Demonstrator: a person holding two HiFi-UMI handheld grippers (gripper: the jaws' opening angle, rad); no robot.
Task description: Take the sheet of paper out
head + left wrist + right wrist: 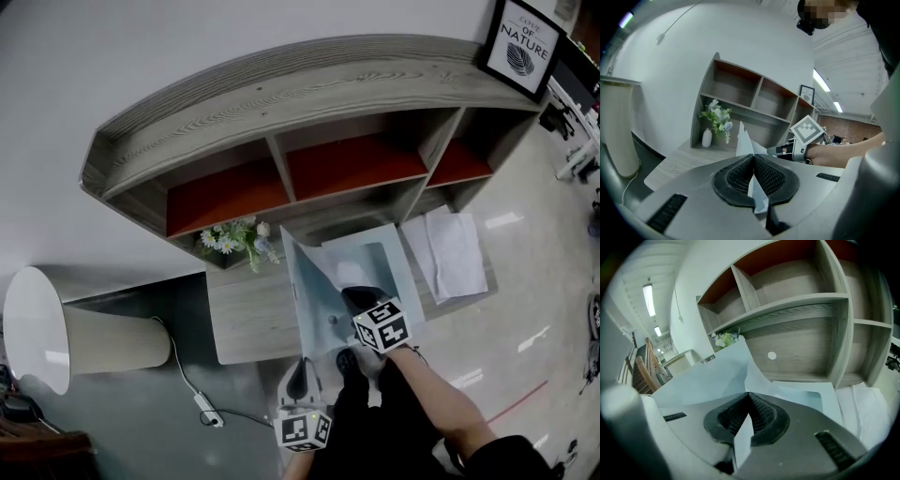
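A pale blue folder [380, 258] lies open on the low wooden table [248, 314] in front of the shelf unit. Its near cover [305, 291] stands lifted on edge. My left gripper [300, 375] is shut on that cover's near edge, which runs thin between the pads [740, 176] of the left gripper [753, 157]. My right gripper [361, 298] reaches into the folder from above and is shut on a white sheet of paper [743, 439], caught between the jaws of the right gripper [749, 394]. The blue cover [703, 376] spreads to the sheet's left.
The grey shelf unit [281, 103] with red back panels stands behind the table. A small vase of flowers [234, 239] sits at the table's back left. Loose white papers [455, 253] lie to the right. A lamp shade [56, 328] and a cable [202, 408] are on the floor to the left.
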